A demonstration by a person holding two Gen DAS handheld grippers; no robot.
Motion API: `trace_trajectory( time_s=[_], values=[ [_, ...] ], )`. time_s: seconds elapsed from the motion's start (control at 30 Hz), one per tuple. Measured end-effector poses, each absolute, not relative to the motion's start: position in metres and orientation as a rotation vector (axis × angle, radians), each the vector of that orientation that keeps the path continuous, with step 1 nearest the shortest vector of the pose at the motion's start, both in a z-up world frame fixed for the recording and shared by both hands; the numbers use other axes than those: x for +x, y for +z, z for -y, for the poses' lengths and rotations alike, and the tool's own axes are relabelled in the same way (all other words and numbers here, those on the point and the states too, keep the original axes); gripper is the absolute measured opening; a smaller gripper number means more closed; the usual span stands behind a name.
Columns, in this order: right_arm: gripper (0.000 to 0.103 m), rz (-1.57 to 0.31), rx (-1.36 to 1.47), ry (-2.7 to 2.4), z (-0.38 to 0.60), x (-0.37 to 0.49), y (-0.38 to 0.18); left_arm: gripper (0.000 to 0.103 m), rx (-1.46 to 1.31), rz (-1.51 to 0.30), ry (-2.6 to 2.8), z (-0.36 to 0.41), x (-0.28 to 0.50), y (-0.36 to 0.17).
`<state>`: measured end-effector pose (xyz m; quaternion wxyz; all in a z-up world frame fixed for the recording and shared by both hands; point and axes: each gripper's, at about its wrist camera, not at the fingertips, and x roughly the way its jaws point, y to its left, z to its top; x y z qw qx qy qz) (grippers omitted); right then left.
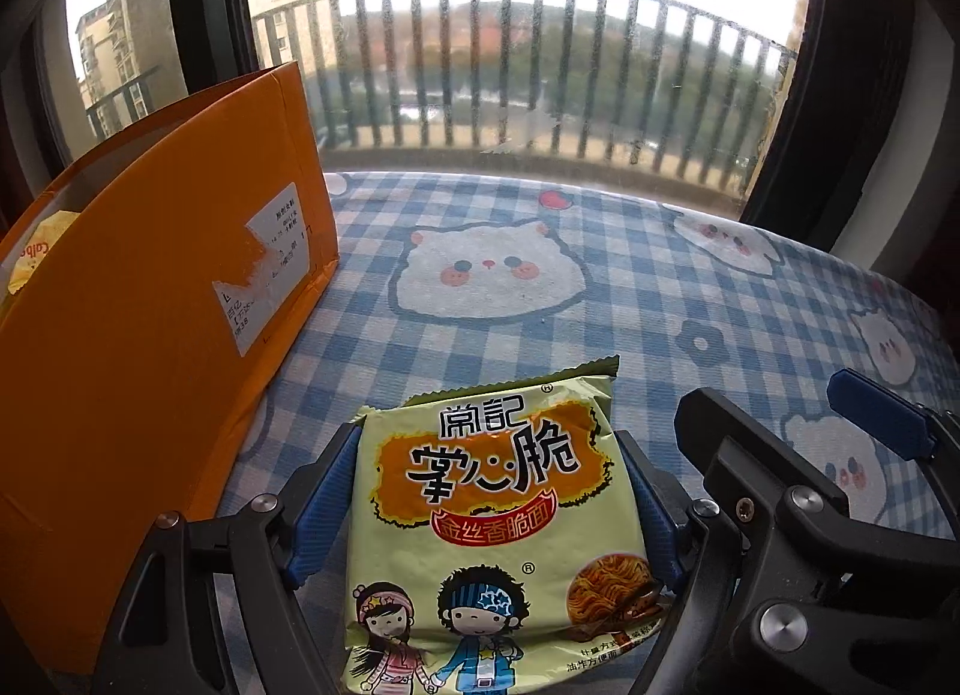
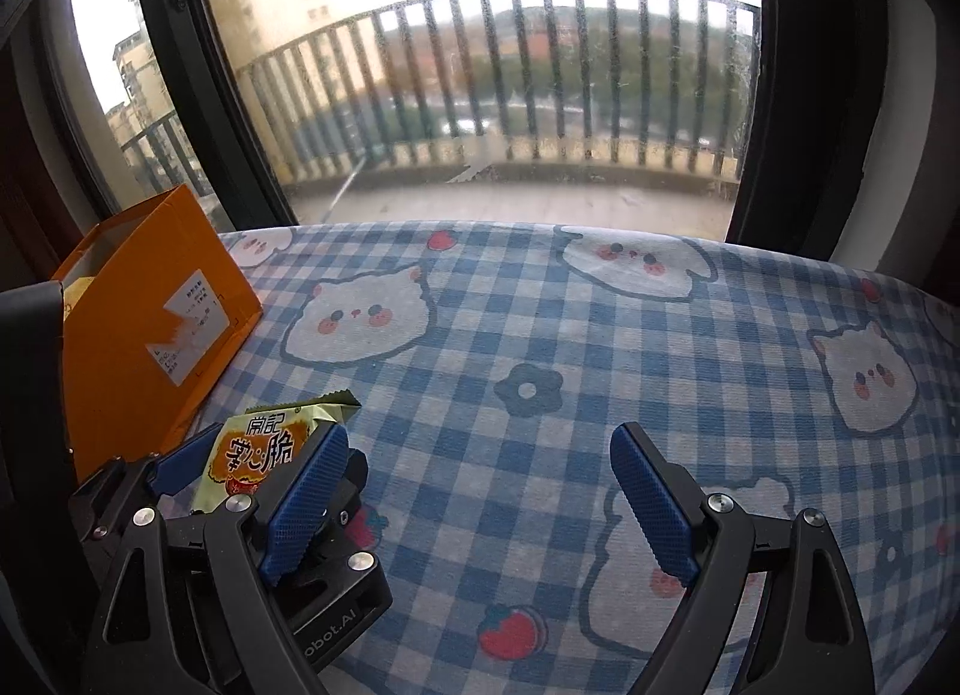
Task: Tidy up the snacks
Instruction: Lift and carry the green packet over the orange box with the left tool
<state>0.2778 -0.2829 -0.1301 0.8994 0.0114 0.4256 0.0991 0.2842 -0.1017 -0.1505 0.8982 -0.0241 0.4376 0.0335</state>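
Observation:
A pale green packet of crispy noodles (image 1: pixel 492 521) with cartoon children printed on it sits between the blue pads of my left gripper (image 1: pixel 485 434). Both pads press on the packet's sides, holding it just above the cloth. The right wrist view shows the same packet (image 2: pixel 264 446) in the left gripper (image 2: pixel 270 443) at lower left. An open orange cardboard box (image 1: pixel 150 305) stands just left of the packet, with a yellow snack bag (image 1: pixel 30 257) inside. My right gripper (image 2: pixel 480 500) is open over the cloth with nothing between its fingers. It is close on the right of the left gripper, as the right gripper (image 1: pixel 786 413) shows.
The table (image 2: pixel 540 335) is covered by a blue checked cloth printed with white cats, flowers and strawberries. The orange box (image 2: pixel 156 323) stands at the table's left edge. A window with a balcony railing (image 2: pixel 510 83) runs along the far edge.

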Motion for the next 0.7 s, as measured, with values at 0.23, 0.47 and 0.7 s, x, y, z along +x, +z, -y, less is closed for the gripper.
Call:
trace_trajectory(
  time_s=[0.23, 0.47, 0.7],
  values=[
    [0.091, -0.864, 0.03, 0.188, 0.28, 0.242, -0.114, 0.082, -0.03, -0.876, 0.009, 0.101, 0.253, -0.13],
    [0.091, -0.814, 0.006, 0.196, 0.268, 0.206, -0.089, 0.082, -0.024, -0.84, -0.05, 0.098, 0.217, -0.107],
    [0.091, -0.752, -0.019, 0.158, 0.254, 0.174, -0.064, 0.082, 0.021, -0.747, -0.065, 0.093, 0.181, -0.078]
  ],
)
